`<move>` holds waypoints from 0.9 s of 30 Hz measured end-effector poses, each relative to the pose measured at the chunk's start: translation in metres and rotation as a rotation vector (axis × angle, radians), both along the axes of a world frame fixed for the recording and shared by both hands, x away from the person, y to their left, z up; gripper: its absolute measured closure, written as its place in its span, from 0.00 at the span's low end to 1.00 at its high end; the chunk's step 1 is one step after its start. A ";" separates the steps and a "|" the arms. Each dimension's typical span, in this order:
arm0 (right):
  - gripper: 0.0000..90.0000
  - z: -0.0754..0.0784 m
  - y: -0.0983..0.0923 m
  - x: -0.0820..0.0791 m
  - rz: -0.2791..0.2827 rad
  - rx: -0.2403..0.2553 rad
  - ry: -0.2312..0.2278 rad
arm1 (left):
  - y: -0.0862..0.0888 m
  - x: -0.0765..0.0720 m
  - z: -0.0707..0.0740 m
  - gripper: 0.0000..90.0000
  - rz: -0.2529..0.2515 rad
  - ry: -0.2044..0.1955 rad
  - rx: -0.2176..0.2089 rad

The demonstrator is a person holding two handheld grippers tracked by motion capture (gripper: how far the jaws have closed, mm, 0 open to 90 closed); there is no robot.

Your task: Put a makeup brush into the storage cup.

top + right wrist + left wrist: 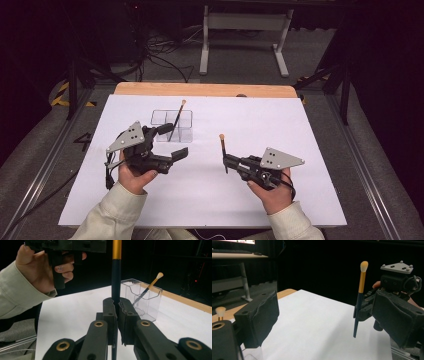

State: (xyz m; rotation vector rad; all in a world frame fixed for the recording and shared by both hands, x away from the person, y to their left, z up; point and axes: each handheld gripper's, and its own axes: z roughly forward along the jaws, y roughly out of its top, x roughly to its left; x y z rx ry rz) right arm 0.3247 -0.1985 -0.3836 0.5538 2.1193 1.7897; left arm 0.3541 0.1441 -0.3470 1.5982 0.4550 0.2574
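While the person's left gripper (172, 141) hovers just in front of the clear organiser (172, 125), its jaws stand wide apart with nothing between them. One makeup brush (176, 120) already leans in that organiser, tip up, just beyond the left gripper's upper jaw. From the left gripper's own camera, the space between its two black pads (259, 317) is bare white paper (250, 200).

Further right, the right gripper (226, 161) has its jaws pinched tight on a second brush (222, 145). That brush stands close to upright, long axis running up and down: dark handle below, gold ferrule above, pale bristles at the top. The pads grip the dark handle low down, and a short length pokes out beneath them, clear of the table.

The move to come, I judge, turns on one relation: the organiser lies up and to the left of the right gripper, with the left gripper between the two. The left gripper is much the nearer to the organiser, so either the brush crosses over or is handed across.

No brand, label or readable writing shows on the brushes, the organiser or the grippers.
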 end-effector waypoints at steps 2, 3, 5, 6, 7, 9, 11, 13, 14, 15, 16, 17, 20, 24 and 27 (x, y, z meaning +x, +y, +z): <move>0.94 -0.003 0.003 -0.001 0.000 0.012 0.000 | -0.002 -0.001 0.000 0.10 -0.005 0.003 0.002; 0.94 -0.003 0.004 -0.001 0.000 0.016 0.000 | -0.004 -0.001 -0.001 0.10 -0.007 0.000 0.003; 0.94 -0.005 0.007 -0.001 0.004 0.024 0.000 | -0.006 -0.001 -0.002 0.11 -0.017 -0.002 0.004; 0.94 -0.006 0.008 -0.001 0.002 0.027 -0.002 | -0.008 -0.001 -0.002 0.11 -0.015 -0.002 0.011; 0.94 -0.006 0.008 -0.001 0.002 0.027 -0.002 | -0.008 -0.001 -0.002 0.12 -0.015 -0.002 0.011; 0.94 -0.008 0.011 -0.002 0.007 0.032 -0.006 | -0.011 -0.001 -0.004 0.12 -0.020 0.002 0.017; 0.94 -0.010 0.014 -0.003 0.012 0.033 -0.006 | -0.014 -0.001 -0.005 0.12 -0.028 0.006 0.020; 0.94 -0.012 0.017 -0.003 0.018 0.034 -0.008 | -0.017 -0.001 -0.005 0.12 -0.035 0.004 0.020; 0.94 -0.012 0.018 -0.003 0.020 0.035 -0.008 | -0.018 -0.001 -0.005 0.12 -0.038 0.004 0.022; 0.94 -0.013 0.019 -0.003 0.023 0.033 -0.010 | -0.019 -0.001 -0.005 0.12 -0.040 0.003 0.026; 0.94 -0.013 0.020 -0.004 0.024 0.032 -0.013 | -0.020 -0.002 -0.005 0.13 -0.043 0.005 0.023; 0.94 -0.014 0.021 -0.004 0.027 0.031 -0.014 | -0.021 -0.002 -0.005 0.13 -0.048 0.005 0.024; 0.94 -0.015 0.024 -0.005 0.022 0.023 -0.020 | -0.025 -0.002 -0.007 0.14 -0.069 0.020 0.026; 0.94 -0.017 0.026 -0.005 0.020 0.028 -0.022 | -0.029 -0.002 -0.008 0.18 -0.091 0.022 0.024; 0.94 -0.018 0.027 -0.007 0.023 0.033 -0.026 | -0.034 -0.003 -0.009 0.22 -0.103 0.017 0.019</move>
